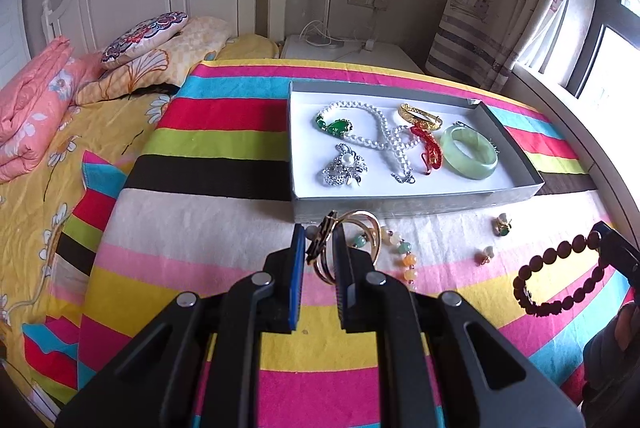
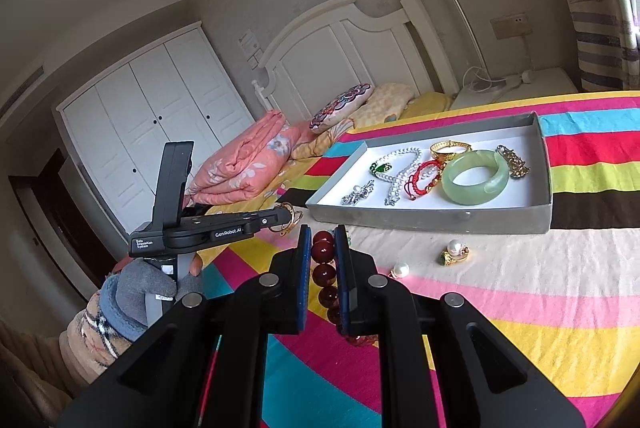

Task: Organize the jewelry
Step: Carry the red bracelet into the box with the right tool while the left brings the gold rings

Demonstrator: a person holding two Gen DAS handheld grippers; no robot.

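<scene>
On the striped bed cover (image 1: pixel 224 236), closest to us, the left claw (image 1: pixel 318 248) is pinching a gold bangle (image 1: pixel 360 228) and holding it just above the cloth. The right claw (image 2: pixel 323 248) is pinching a dark red bead bracelet (image 2: pixel 324 268). Under the bangle lies a string of green and orange beads (image 1: pixel 404 256). Two small pearl pieces (image 2: pixel 454 252) sit on the cover near the box. Farther back, the grey box (image 1: pixel 400 206) holds a pearl necklace (image 1: pixel 380 132), a silver brooch (image 1: pixel 344 166), a red cord piece (image 1: pixel 430 148) and a green jade bangle (image 1: pixel 472 154).
</scene>
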